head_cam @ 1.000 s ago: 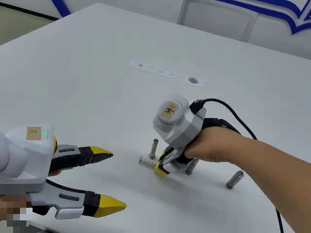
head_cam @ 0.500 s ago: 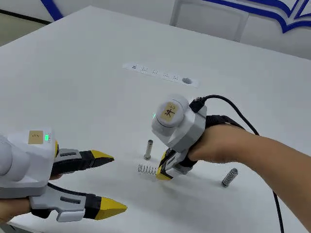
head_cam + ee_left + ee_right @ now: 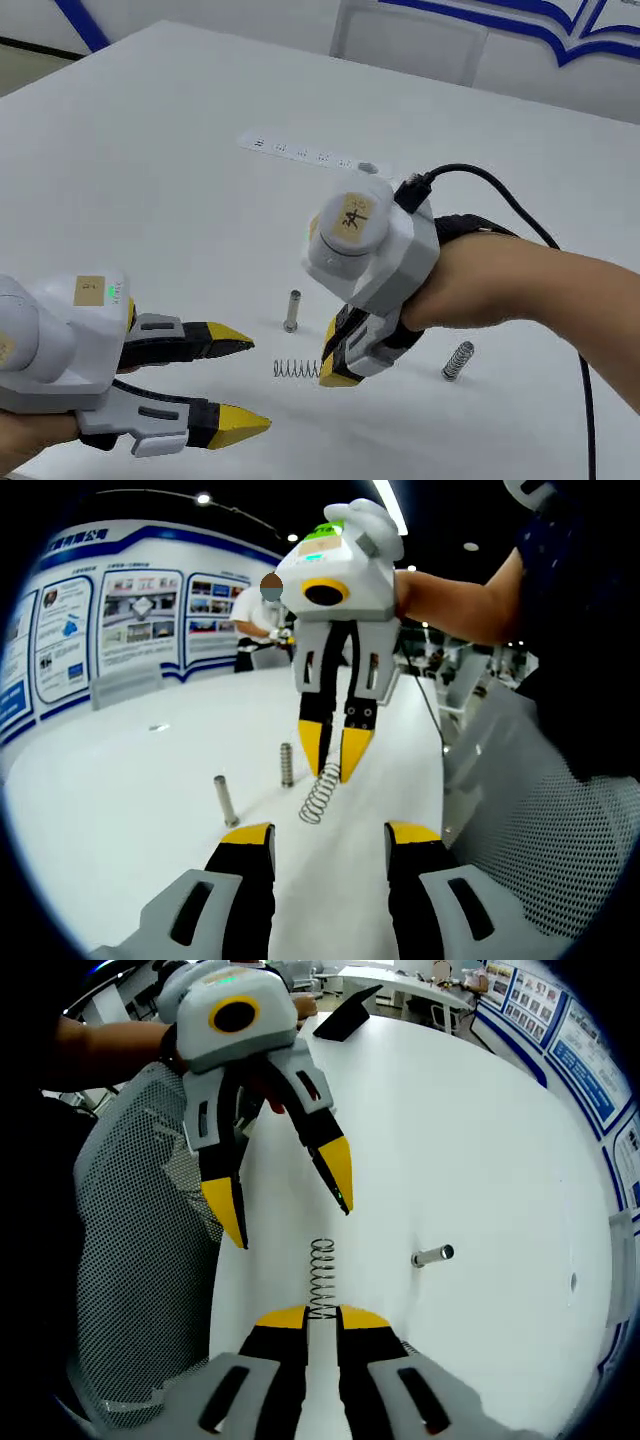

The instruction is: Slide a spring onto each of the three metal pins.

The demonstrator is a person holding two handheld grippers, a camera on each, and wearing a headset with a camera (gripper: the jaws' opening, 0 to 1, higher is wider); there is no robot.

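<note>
On the white table (image 3: 150,180), one bare metal pin (image 3: 292,311) stands upright. My right hand-held gripper (image 3: 335,375) points down just right of it, jaws nearly closed and pinching one end of a spring (image 3: 297,369). The spring extends sideways from the jaw tips, near the base of the bare metal pin; whether its free end touches the table cannot be determined. A second pin (image 3: 458,360), already carrying its own coil, stands further right, apart from that gripper. My left hand-held gripper (image 3: 258,385) hovers at lower left, jaws wide apart and holding nothing, tips aimed toward the spring.
</note>
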